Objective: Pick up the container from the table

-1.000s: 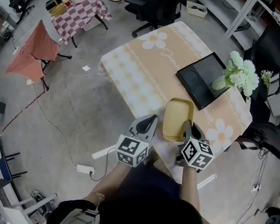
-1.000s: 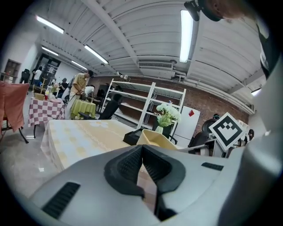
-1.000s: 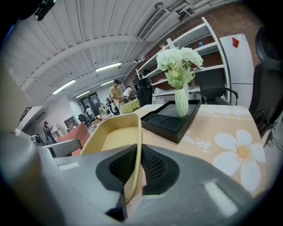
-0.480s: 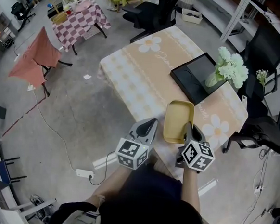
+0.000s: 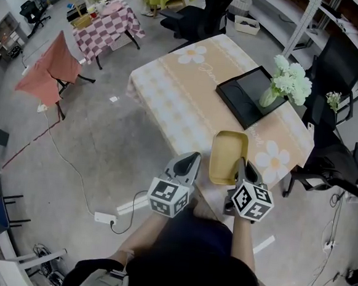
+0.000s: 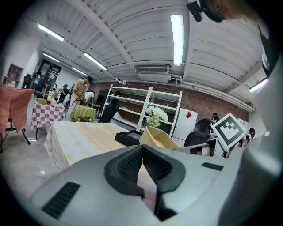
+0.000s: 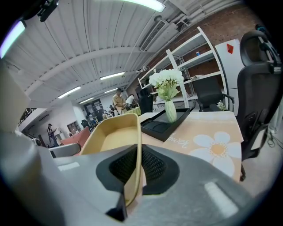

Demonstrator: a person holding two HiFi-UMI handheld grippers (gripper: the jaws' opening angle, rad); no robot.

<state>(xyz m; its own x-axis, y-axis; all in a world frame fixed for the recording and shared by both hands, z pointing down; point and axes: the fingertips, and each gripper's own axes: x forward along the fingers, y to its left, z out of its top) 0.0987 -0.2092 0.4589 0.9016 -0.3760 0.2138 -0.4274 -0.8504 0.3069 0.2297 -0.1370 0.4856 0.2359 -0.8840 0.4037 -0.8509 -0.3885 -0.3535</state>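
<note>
At about seven o'clock in the head view, our left tool (image 5: 192, 159) is clenched on nothing. Its pads are pressed together and it idles just beside the container (image 5: 226, 150). The yellow container is near the centre, over the near edge of the bench (image 5: 182, 102). Our right tool (image 5: 241, 165), at five o'clock, grasps its right-hand wall between the pads (a thin-edge pinch on one side only). Whether it has cleared the cloth we cannot quite tell from above. Held by one wall, the container could swing or slip out if the pinch loosens or we jerk it. At one o'clock, the black tray (image 5: 247, 96) and vase of flowers (image 5: 287, 83) stand well apart, so a knock there seems unlikely.
</note>
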